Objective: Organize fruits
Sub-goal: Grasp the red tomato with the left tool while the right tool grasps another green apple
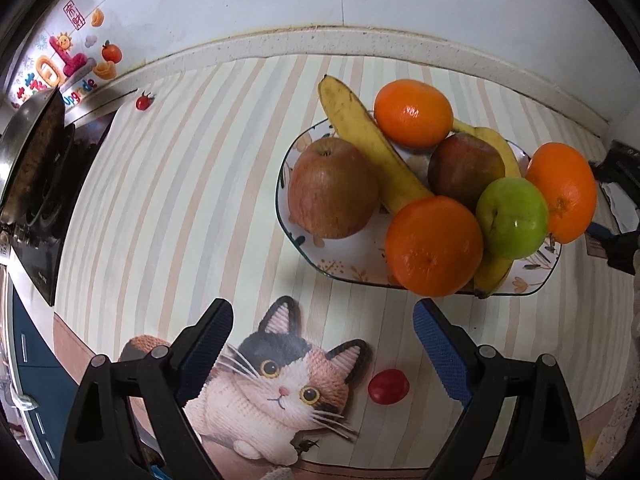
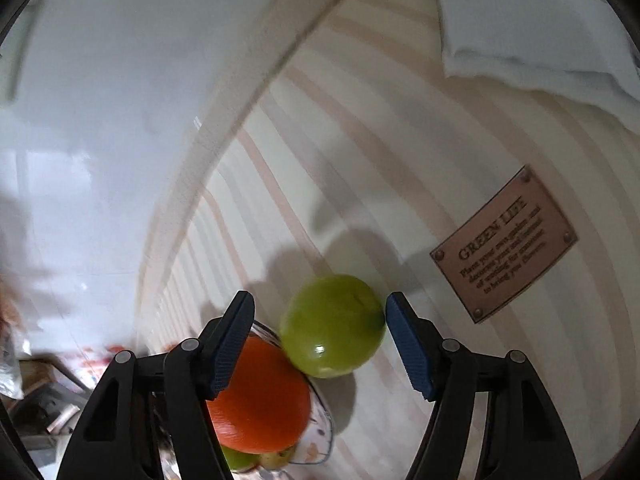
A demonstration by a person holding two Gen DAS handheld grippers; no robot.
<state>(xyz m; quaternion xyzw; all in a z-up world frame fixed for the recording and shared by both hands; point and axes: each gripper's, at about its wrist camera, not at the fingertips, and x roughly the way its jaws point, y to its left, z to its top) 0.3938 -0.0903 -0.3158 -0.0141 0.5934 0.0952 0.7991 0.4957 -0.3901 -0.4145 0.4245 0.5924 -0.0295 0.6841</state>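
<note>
Your left tongs (image 1: 323, 334): spread wide, empty, over striped cat-print mat (image 1: 180, 184) | your right tongs (image 2: 320, 334): parted around round green apple (image 2: 333, 325), not clamped | patterned ceramic fruit plate (image 1: 362, 268): piled full.

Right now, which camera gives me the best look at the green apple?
The right wrist view: the green apple sits large between the open right gripper's fingers, unobstructed. The left wrist view shows it smaller, on the plate wedged among oranges and a banana.
</note>
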